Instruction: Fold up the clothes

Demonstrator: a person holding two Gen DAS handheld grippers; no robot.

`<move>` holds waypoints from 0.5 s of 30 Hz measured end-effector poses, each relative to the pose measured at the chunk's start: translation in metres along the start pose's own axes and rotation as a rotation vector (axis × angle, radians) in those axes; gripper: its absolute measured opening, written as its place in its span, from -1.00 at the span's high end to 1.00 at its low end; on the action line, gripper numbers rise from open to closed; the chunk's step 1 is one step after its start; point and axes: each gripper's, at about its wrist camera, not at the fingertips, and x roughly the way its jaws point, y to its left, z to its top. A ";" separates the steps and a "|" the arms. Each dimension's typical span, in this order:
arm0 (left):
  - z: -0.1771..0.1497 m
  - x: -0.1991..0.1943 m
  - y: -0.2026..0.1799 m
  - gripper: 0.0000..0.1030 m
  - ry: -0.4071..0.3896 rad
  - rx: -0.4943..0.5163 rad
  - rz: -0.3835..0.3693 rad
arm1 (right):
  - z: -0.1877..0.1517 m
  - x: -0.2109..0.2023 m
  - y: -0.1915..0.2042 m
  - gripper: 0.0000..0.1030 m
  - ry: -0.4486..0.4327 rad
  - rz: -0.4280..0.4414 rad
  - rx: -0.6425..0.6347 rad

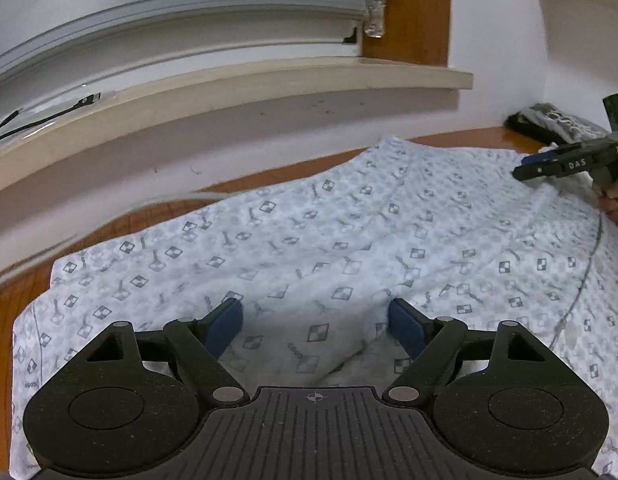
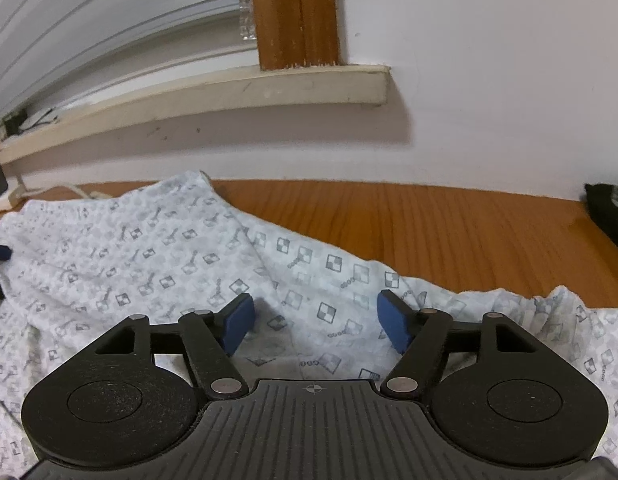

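A white garment with a grey checked-square print (image 1: 349, 240) lies spread and partly folded on a wooden table (image 1: 13, 320). My left gripper (image 1: 315, 324) hovers just over the cloth, its blue pads wide apart and nothing pinched between them. In the right wrist view the same garment (image 2: 149, 256) covers the near and left part of the table (image 2: 449, 224). My right gripper (image 2: 313, 320) stands open above a creased fold of it, pads clear of the fabric. The right gripper (image 1: 527, 168) also shows at the far right of the left wrist view, held by a hand (image 1: 615, 200).
A white wall with a cream window sill (image 1: 269, 80) runs behind the table. A dark object (image 2: 607, 212) sits at the table's far right corner. A white cable (image 2: 49, 192) lies along the wall at left. Bare wood (image 2: 469, 240) lies beyond the garment on the right.
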 end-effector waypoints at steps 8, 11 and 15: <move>0.032 0.043 0.034 -0.62 0.001 0.006 -0.006 | 0.036 0.049 -0.004 -0.33 0.002 -0.006 -0.015; 0.039 0.052 0.041 -0.62 0.001 0.005 -0.007 | 0.047 0.064 -0.007 -0.33 0.001 -0.002 -0.016; 0.046 0.061 0.046 -0.64 0.001 0.007 -0.007 | 0.058 0.078 -0.013 -0.33 -0.003 0.022 -0.005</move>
